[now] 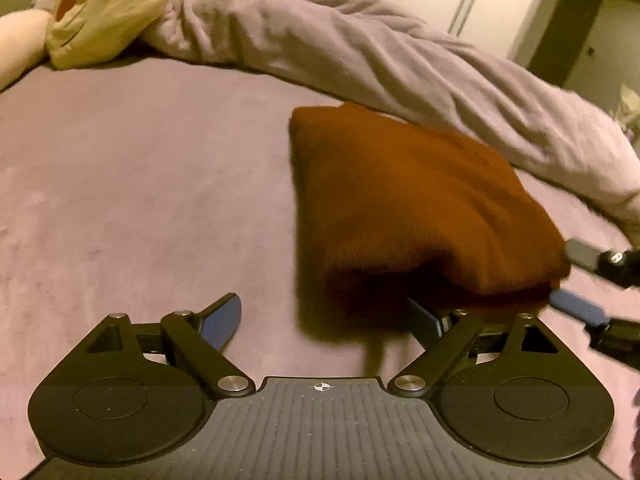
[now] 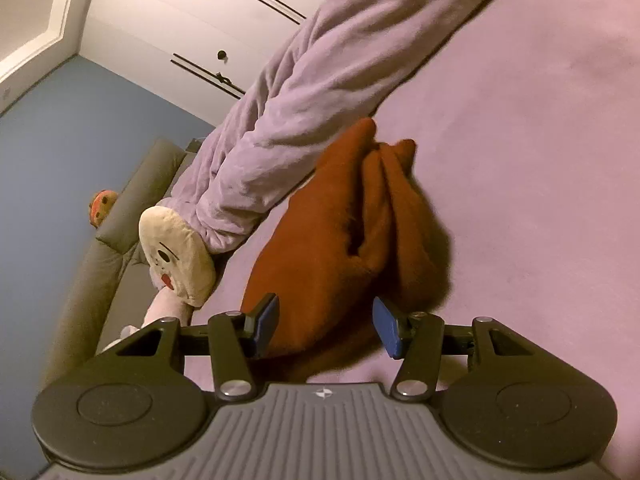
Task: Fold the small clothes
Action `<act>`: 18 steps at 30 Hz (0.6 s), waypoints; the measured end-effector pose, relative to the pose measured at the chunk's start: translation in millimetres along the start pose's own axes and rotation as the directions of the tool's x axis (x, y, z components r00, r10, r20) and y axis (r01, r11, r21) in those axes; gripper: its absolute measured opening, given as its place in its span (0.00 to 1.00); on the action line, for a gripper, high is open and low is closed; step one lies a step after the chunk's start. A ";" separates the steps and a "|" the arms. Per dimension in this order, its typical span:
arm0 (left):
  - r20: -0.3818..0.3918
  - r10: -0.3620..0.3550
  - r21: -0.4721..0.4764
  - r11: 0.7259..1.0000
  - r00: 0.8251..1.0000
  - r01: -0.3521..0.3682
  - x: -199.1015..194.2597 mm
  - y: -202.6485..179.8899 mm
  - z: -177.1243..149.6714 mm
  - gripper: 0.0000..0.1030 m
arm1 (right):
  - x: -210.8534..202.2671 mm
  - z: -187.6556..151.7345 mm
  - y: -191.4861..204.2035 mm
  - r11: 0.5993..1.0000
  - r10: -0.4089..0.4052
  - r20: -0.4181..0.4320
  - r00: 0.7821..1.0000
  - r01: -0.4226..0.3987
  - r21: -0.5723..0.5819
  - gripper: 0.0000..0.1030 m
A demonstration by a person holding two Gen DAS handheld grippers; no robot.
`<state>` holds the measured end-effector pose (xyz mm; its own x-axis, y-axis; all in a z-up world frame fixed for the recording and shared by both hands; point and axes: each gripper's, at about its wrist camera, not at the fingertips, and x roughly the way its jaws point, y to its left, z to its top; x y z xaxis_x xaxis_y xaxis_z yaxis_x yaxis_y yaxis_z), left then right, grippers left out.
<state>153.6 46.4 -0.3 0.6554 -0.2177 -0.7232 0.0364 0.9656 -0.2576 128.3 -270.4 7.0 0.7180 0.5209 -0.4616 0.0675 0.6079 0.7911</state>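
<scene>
A rust-brown garment [image 1: 408, 204] lies folded in thick layers on the purple bed sheet [image 1: 140, 184]. My left gripper [image 1: 324, 320] is open, its right finger tucked under the garment's near edge, its left finger on bare sheet. The right gripper's fingers [image 1: 580, 308] show at the garment's right corner, one above and one below the fabric. In the right wrist view the right gripper [image 2: 326, 326] is open with the garment's [image 2: 344, 240] near edge between its blue pads. I cannot tell whether the pads touch the cloth.
A bunched lilac duvet [image 1: 400, 60] runs along the far side of the bed, close behind the garment. A cream plush toy with a face [image 1: 108, 4] lies at the far left. A grey headboard cushion [image 2: 120, 216] and white wardrobe doors [image 2: 200, 20] stand beyond the bed.
</scene>
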 end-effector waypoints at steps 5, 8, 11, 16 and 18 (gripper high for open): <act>-0.008 0.038 -0.027 0.999 0.999 -0.039 9.0 3.3 12.2 0.89 | 26.1 7.3 10.1 0.999 -0.052 0.018 0.998 0.052 -0.010 0.39; -0.014 0.041 -0.021 0.999 0.999 -0.041 8.3 7.7 11.9 0.91 | 35.2 11.1 15.6 0.991 -0.096 0.044 0.994 0.099 -0.087 0.16; -0.051 0.017 -0.053 0.998 0.999 -0.020 0.8 14.1 9.2 0.91 | 33.7 6.4 21.9 0.940 -0.233 0.109 0.966 0.253 -0.230 0.15; 0.021 0.012 -0.056 0.998 1.000 -0.011 -39.4 21.3 16.7 0.92 | 29.1 -6.7 18.6 0.879 -0.304 0.152 0.941 0.338 -0.335 0.19; 0.075 0.025 -0.047 0.999 0.997 -0.021 -50.1 22.5 24.5 0.93 | 19.3 -6.5 25.4 0.850 -0.333 0.174 0.927 0.375 -0.369 0.31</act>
<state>140.1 82.5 45.9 0.7110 -0.1822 -0.6791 -0.0131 0.9623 -0.2718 139.4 -241.0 15.5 0.7634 0.1756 -0.6215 0.0716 0.9334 0.3516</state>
